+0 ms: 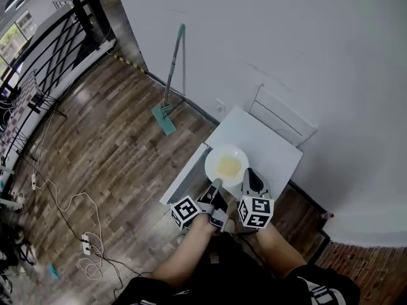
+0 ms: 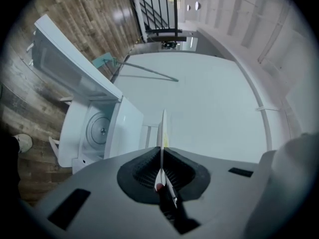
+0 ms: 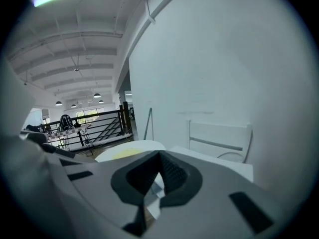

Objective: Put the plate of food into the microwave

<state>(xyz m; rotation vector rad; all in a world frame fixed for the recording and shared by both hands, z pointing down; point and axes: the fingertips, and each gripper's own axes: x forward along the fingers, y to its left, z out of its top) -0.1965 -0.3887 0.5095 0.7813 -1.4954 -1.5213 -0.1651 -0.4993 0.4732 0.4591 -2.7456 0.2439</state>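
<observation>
One plate [image 1: 227, 164] with a yellow portion of food is sitting at the middle of the head view, over the near left corner of the one white microwave [image 1: 270, 146]. It is lying outside the cavity. Whether it is resting on the top or hanging above it cannot be told.

Two grippers are showing just below it. The left gripper [image 1: 215, 184] is clamping the plate's lower rim. In the left gripper view the plate [image 2: 162, 131] is running edge-on up the centre, with the black pads [image 2: 147, 169] pressing on it from both sides. The right gripper [image 1: 252, 173] is lying just beside the plate's right rim. In the right gripper view its jaws are standing slightly apart around nothing, with a pale surface showing through the narrow gap. The plate [image 3: 130, 152] is sitting off to the upper left of them.

The microwave's one door [image 1: 186, 175] is hanging open toward the left. In the left gripper view one round turntable [image 2: 101, 130] is showing inside the cavity at centre left.

Two marker cubes [image 1: 186, 211] [image 1: 256, 211] are sitting side by side at lower centre. One white chair [image 1: 283, 116] is standing against the wall at upper right of the microwave. One mop [image 1: 170, 81] is leaning on the wall at upper centre.
</observation>
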